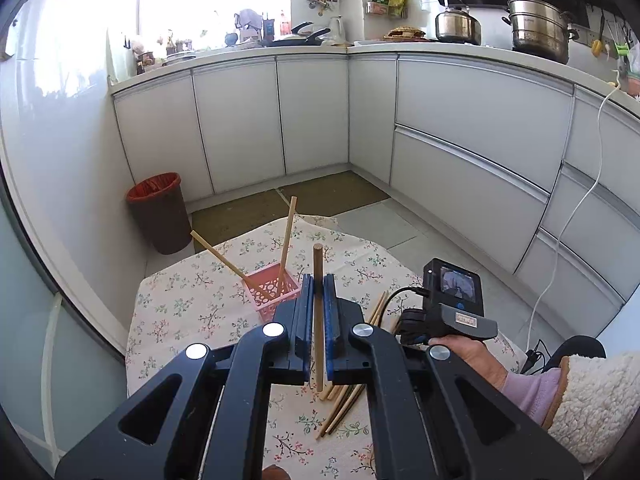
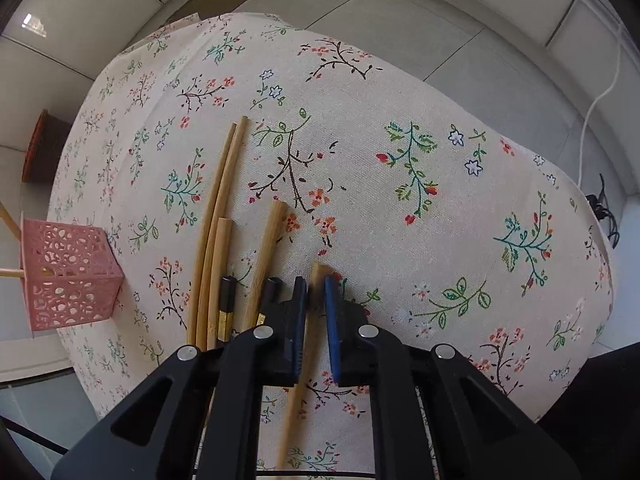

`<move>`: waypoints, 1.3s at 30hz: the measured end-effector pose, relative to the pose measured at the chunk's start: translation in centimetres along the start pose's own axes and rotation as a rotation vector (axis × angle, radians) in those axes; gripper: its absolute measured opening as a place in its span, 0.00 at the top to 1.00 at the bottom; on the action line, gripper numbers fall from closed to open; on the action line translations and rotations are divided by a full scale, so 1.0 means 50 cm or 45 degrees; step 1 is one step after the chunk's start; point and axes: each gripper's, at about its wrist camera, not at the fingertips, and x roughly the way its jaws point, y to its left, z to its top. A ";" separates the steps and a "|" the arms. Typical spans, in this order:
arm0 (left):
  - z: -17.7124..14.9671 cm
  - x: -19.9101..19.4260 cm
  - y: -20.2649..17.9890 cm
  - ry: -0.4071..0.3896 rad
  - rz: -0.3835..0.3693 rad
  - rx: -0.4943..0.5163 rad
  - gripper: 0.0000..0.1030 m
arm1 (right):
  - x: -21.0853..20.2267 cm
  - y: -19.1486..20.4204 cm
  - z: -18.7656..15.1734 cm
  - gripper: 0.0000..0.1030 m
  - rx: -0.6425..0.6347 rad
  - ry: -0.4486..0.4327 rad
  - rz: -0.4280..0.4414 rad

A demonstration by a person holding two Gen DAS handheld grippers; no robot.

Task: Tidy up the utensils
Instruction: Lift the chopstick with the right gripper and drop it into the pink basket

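Observation:
My left gripper [image 1: 318, 280] is shut on a wooden chopstick [image 1: 318, 320], held upright just right of the pink perforated basket [image 1: 272, 290], which holds two chopsticks [image 1: 286, 240]. My right gripper [image 2: 316, 284] is low over the floral tablecloth [image 2: 360, 140], its jaws closed around a wooden chopstick [image 2: 306, 344] that lies on the cloth. Several more chopsticks [image 2: 218, 216], two with black ends, lie to its left. The basket also shows at the left edge of the right wrist view [image 2: 68, 276].
A brown bin with a red liner [image 1: 160, 212] stands on the floor by the cabinets [image 1: 312, 112]. A white cable [image 1: 560, 232] hangs down the right cabinets. The person's right hand and sleeve [image 1: 560, 392] reach over the table's right side.

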 end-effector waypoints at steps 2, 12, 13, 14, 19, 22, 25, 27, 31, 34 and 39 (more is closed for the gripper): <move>0.001 -0.001 0.011 -0.001 0.003 -0.022 0.96 | -0.024 -0.013 -0.008 0.92 -0.031 -0.002 0.068; 0.015 -0.006 0.031 -0.019 0.003 -0.117 0.96 | -0.263 0.036 -0.081 0.92 -0.394 -0.236 0.387; 0.017 -0.006 0.032 -0.021 0.006 -0.126 0.96 | -0.287 0.038 -0.090 0.92 -0.424 -0.265 0.404; 0.018 -0.005 0.034 -0.024 0.010 -0.134 0.96 | -0.310 0.039 -0.097 0.92 -0.451 -0.294 0.413; 0.029 0.001 0.042 -0.023 0.029 -0.175 0.96 | -0.398 0.061 -0.110 0.92 -0.549 -0.385 0.459; 0.049 0.003 0.051 -0.034 0.058 -0.204 0.96 | -0.452 0.078 -0.106 0.92 -0.583 -0.457 0.508; 0.077 0.005 0.063 -0.060 0.097 -0.235 0.96 | -0.498 0.100 -0.087 0.92 -0.593 -0.513 0.556; 0.095 0.009 0.073 -0.078 0.127 -0.255 0.96 | -0.522 0.118 -0.067 0.92 -0.596 -0.549 0.585; 0.140 0.025 0.096 -0.109 0.183 -0.292 0.96 | -0.557 0.155 -0.031 0.92 -0.603 -0.597 0.635; 0.171 0.047 0.108 -0.124 0.204 -0.316 0.96 | -0.576 0.186 -0.012 0.92 -0.621 -0.637 0.653; 0.204 0.094 0.122 -0.138 0.248 -0.320 0.96 | -0.581 0.231 0.016 0.92 -0.645 -0.689 0.675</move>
